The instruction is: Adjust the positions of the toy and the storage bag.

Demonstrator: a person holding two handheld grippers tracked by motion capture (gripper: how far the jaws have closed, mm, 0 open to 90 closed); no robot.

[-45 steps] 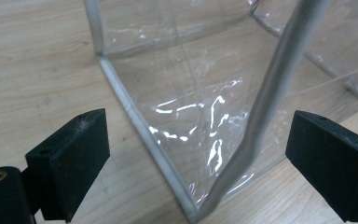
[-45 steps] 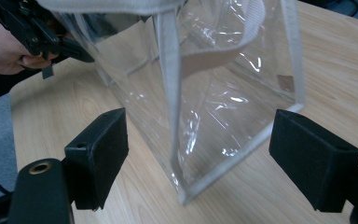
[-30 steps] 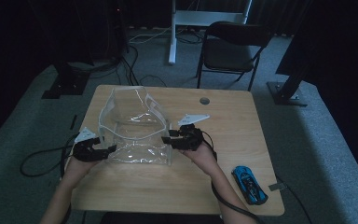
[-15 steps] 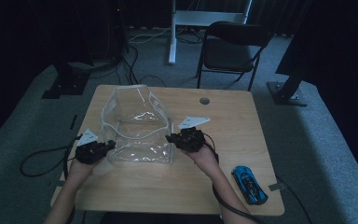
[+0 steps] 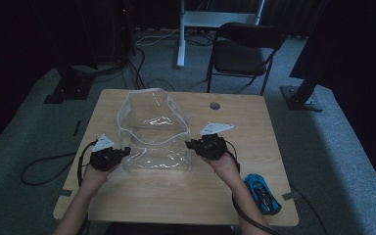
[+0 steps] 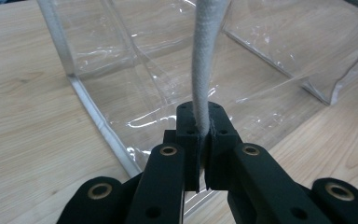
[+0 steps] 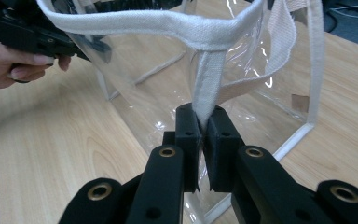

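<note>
Clear bag upright mid-counter, mouth up. Left gripper just clamped on white rim trim; right gripper just pinched opposite trim. Two-sided hold likely to spread opening. Blue toy car waits near right edge, probably cargo.

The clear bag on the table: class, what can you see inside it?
Nothing lies inside the clear bag; the wooden table shows through its walls in the gripper views. The bottom corners are partly hidden by glare and by the black jaws clamped on its white rim.
</note>
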